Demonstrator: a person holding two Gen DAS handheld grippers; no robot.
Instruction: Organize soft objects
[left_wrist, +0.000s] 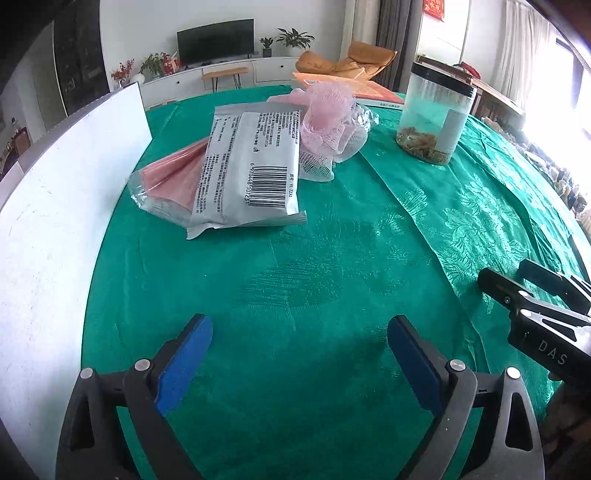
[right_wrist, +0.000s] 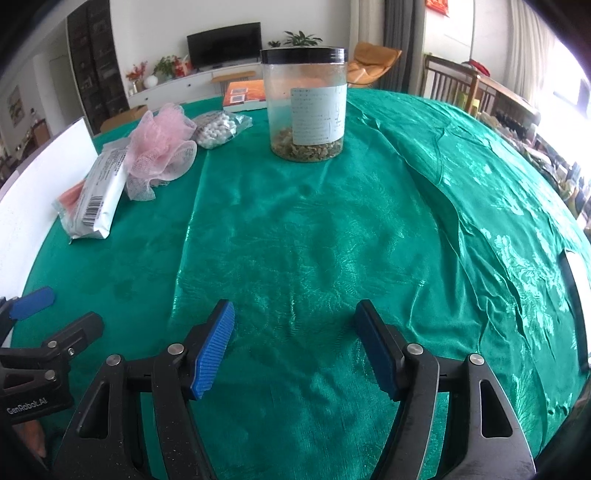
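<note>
On the green tablecloth (left_wrist: 295, 280) lies a white packet with a barcode (left_wrist: 247, 170) (right_wrist: 101, 192), resting partly on a clear bag of pink sheets (left_wrist: 170, 181) (right_wrist: 68, 197). Behind it sits a pink mesh sponge (left_wrist: 328, 118) (right_wrist: 159, 147), and beside that a clear bag of white balls (right_wrist: 216, 129). My left gripper (left_wrist: 299, 332) hangs open over bare cloth, well short of the packet. My right gripper (right_wrist: 295, 317) is open too, with only cloth between its blue pads (right_wrist: 216, 350). The right gripper (left_wrist: 532, 299) also shows at the left wrist view's right edge.
A clear jar with a black lid (right_wrist: 306, 107) (left_wrist: 432, 114) stands at the back, holding brown bits. An orange book (right_wrist: 243, 94) lies behind it. A white board (left_wrist: 62, 221) stands along the left edge of the table. A dark flat item (right_wrist: 576, 295) lies at the far right.
</note>
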